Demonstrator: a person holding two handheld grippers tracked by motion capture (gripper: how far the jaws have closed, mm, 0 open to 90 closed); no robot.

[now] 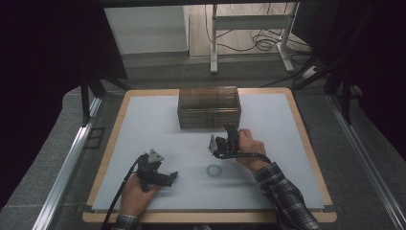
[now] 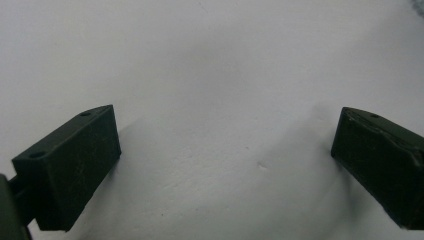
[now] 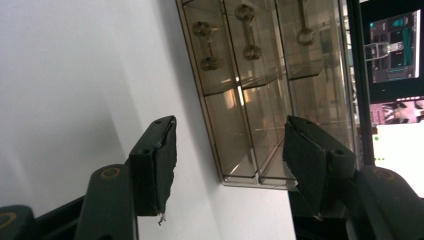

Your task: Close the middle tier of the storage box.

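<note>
A brown see-through drawer box (image 1: 208,108) stands at the back middle of the white mat (image 1: 143,124). My right gripper (image 1: 221,137) hovers just in front of its right half, rolled on its side and aimed at it. In the right gripper view the box (image 3: 260,65) shows three drawer fronts with handles (image 3: 207,45), and my right gripper (image 3: 231,125) is open with nothing between its pads. My left gripper (image 1: 171,176) rests low at the front left, pointing right. The left gripper view has it (image 2: 225,120) wide open over bare mat. A dark ring (image 1: 214,170) lies on the mat between the hands.
The mat lies on a wooden table (image 1: 306,143) with a narrow border showing all round. Metal rails (image 1: 72,158) run along both sides. A white frame stand (image 1: 249,28) and loose cables are on the floor behind. A lit screen (image 3: 395,45) shows past the box.
</note>
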